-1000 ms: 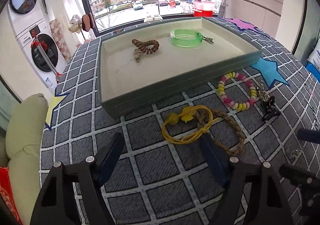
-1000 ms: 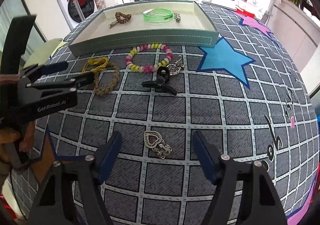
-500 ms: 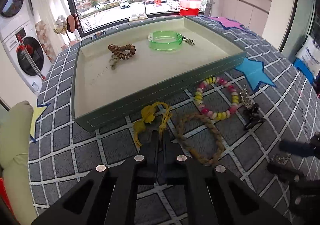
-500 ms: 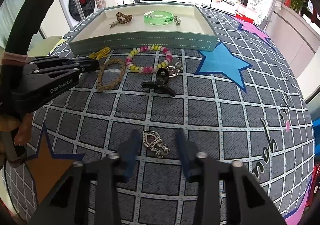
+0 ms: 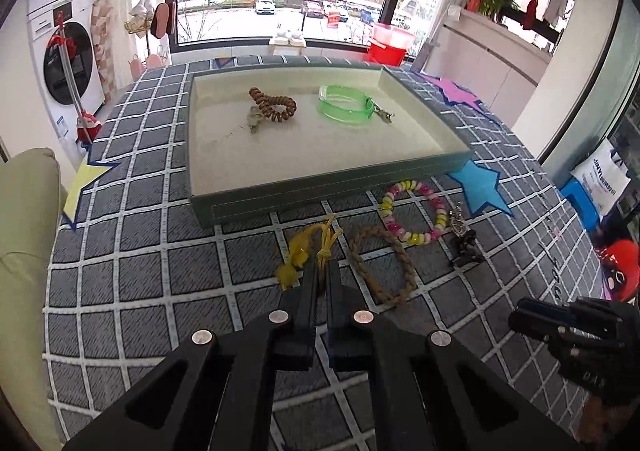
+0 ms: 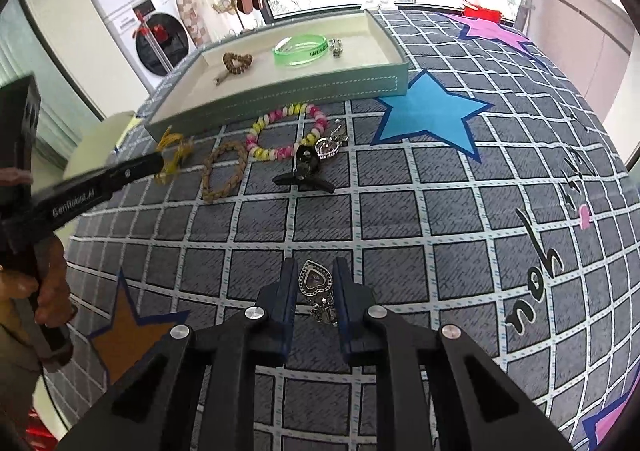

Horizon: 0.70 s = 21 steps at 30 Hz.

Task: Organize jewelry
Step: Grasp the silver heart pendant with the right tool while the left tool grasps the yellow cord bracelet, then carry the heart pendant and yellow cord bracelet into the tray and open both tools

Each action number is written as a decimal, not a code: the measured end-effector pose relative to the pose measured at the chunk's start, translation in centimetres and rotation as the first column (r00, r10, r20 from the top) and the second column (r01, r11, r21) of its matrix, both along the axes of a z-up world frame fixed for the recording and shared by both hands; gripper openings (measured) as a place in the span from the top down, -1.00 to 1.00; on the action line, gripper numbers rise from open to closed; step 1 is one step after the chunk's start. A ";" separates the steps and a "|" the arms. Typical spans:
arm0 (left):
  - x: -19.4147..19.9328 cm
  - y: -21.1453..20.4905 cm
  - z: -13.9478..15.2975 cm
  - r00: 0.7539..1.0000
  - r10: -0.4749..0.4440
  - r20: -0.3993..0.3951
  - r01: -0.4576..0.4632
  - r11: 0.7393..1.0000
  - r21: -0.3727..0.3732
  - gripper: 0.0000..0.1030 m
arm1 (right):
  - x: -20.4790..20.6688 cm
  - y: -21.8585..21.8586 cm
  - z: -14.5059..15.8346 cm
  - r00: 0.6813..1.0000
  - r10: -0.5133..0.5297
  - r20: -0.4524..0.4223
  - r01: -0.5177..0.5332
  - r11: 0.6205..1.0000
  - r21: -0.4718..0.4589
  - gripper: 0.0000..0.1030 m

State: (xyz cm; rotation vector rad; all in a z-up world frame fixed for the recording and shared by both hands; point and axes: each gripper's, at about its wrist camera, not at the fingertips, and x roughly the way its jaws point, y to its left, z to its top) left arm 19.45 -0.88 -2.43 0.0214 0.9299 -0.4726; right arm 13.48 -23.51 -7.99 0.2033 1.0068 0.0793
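Both grippers are busy picking jewelry up off the table to put it in the tray (image 5: pixel 320 193). The left gripper (image 5: pixel 322 275) has its jaws pressed together on the yellow cord (image 5: pixel 320 247), which lies on the checked tablecloth (image 5: pixel 160 271) just in front of the tray. Most of the cord looks like it is lying on the cloth, with its tassel end (image 5: pixel 292 263) beside the jaws. The right gripper (image 6: pixel 314 283) has its jaws close on both sides of the silver heart charm (image 6: pixel 314 279), near the front of the table. The jaws look snug against the heart, but I cannot tell if they are squeezing it tight. Inside the tray there are a brown bead bracelet (image 5: pixel 274 107) and a green bangle (image 5: pixel 346 109). On the cloth wait a braided rope bracelet (image 5: pixel 380 263), a pink and yellow bead bracelet (image 5: pixel 414 217) and a black clip (image 6: pixel 304 171). I think this is the grabbing step. Next, each gripper needs to lift straight up, go over the tray wall, and let go above a bare spot. The cord is floppy, so it may drag or catch the rope bracelet next to it. The heart is small and may slip.
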 end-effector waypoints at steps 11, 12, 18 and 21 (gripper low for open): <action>-0.6 1.2 1.9 1.000 0.026 0.016 -0.025 0.998 -0.064 0.66 | 0.1 -2.9 2.8 0.997 -0.059 0.045 0.053 0.990 0.134 0.62; -0.7 1.2 2.1 0.999 0.028 0.021 -0.026 0.997 -0.067 0.66 | 0.2 -3.1 3.1 0.997 -0.063 0.050 0.055 0.988 0.142 0.62; -0.6 1.3 3.3 0.999 0.029 0.042 -0.025 0.996 -0.085 0.66 | 1.1 -3.9 4.5 0.994 -0.078 0.073 0.065 0.984 0.167 0.62; -0.4 1.3 4.1 0.998 0.029 0.053 -0.024 0.995 -0.097 0.66 | 1.7 -4.4 5.0 0.994 -0.083 0.076 0.067 0.979 0.194 0.62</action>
